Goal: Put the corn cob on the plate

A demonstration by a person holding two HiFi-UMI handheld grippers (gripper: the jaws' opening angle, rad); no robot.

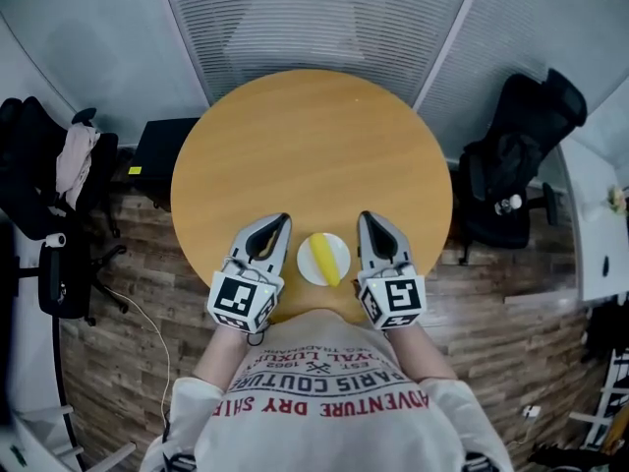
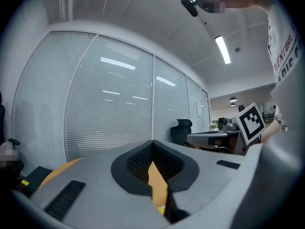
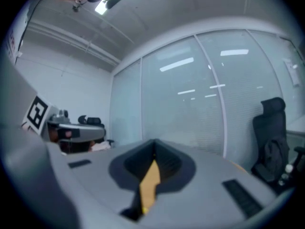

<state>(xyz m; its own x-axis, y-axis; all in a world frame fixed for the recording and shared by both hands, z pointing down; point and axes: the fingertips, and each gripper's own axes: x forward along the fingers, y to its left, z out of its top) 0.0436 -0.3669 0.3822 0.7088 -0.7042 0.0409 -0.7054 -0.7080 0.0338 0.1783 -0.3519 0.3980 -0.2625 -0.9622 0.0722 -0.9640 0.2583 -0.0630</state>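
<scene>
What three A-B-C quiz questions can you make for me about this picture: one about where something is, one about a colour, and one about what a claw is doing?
1. Where is the corn?
A. on the floor
B. on the plate
C. in a claw

2. What colour is the plate?
A. red
B. blue
C. white

3. How is the right claw?
A. shut, with nothing in it
B. wide open
C. squeezing the corn

Answers:
1 B, the yellow corn lies across the plate.
2 C, the plate shows white around the corn.
3 A, its jaws meet at the tip with nothing between them.
</scene>
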